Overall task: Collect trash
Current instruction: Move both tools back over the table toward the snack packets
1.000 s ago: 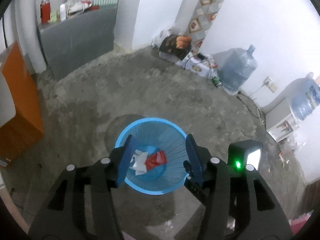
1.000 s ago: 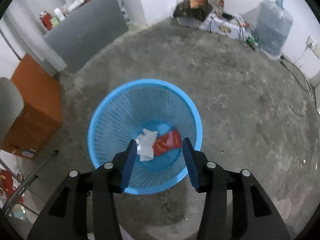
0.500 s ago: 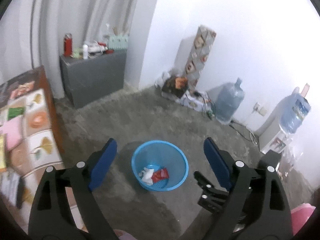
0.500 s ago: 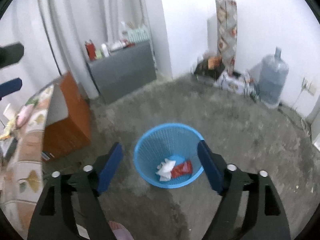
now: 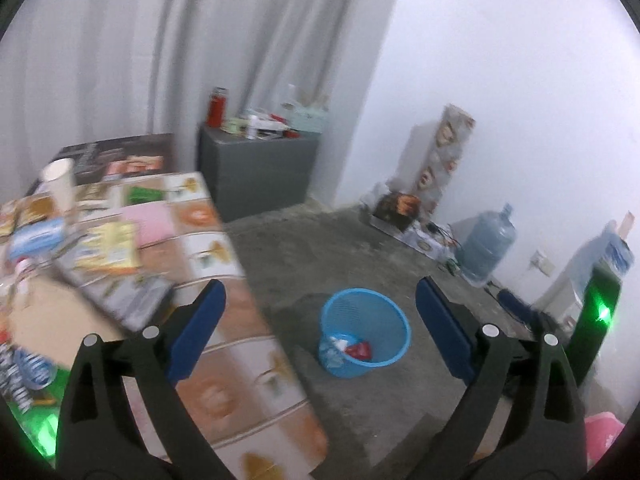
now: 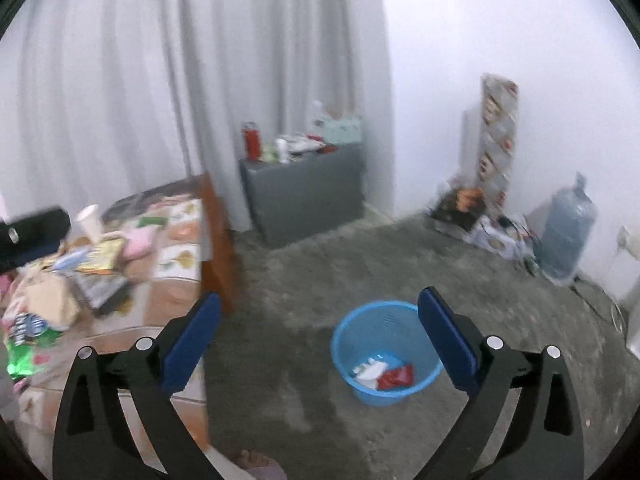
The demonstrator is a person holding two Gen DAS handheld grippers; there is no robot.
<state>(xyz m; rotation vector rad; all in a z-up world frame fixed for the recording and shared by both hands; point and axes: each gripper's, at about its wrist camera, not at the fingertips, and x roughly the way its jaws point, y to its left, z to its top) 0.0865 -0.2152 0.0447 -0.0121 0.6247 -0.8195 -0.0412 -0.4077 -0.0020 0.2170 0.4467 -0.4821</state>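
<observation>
A blue mesh basket [image 5: 394, 346] stands on the concrete floor, seen past my left gripper [image 5: 320, 296], whose jaws are opening wide with nothing between them. In the basket lie a crumpled white paper [image 5: 335, 342] and a red wrapper [image 5: 360, 350]. In the right wrist view the basket [image 6: 345, 334] is below and beyond my right gripper [image 6: 320, 302], with the white paper [image 6: 370, 368] and red wrapper [image 6: 396, 378] in it. The right jaws are opening too and hold nothing. A yellow packet [image 5: 108, 248], a paper cup [image 5: 60, 184] and a green snack bag [image 6: 28, 340] litter the table [image 5: 240, 360].
The table with its patterned cloth [image 6: 176, 256] fills the left, its edge close to the basket. A grey cabinet [image 5: 260, 172] stands by the curtain. Water jugs [image 5: 486, 248] and boxes line the right wall. A person's foot [image 6: 256, 460] shows at the bottom.
Both grippers have risen and drawn back from just above the basket, and their jaws have spread wide. The basket now looks small and the littered table has come into view at the left.
</observation>
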